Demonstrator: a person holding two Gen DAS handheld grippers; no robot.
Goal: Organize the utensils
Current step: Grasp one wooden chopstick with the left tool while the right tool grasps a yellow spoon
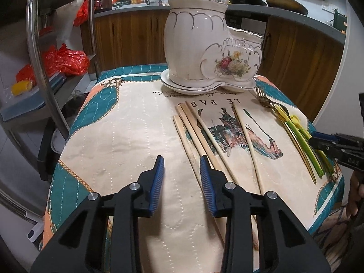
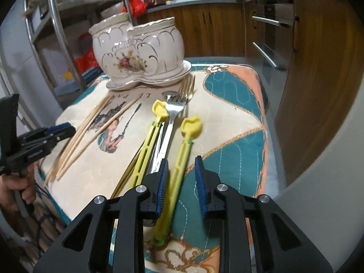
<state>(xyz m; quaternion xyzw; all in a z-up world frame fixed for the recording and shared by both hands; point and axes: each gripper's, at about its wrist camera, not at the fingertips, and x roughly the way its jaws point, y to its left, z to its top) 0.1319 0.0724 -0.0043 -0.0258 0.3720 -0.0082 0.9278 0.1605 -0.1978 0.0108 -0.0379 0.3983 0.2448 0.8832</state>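
Left gripper (image 1: 182,170): jaws wide, empty, above wooden chopsticks (image 1: 204,132).
Right gripper (image 2: 181,170): jaws wide, straddling yellow-green plastic spoon (image 2: 182,157).

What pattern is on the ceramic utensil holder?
Cream white with gold scallop trim and a floral bouquet; the ceramic utensil holder shows best in the left wrist view.

White ceramic holder (image 1: 204,50) with gold trim and a floral print; teal, peach and cream quilted cloth (image 1: 136,122); pale wooden chopsticks (image 1: 198,132); yellow-green utensils (image 2: 179,159); blue-padded black tools.
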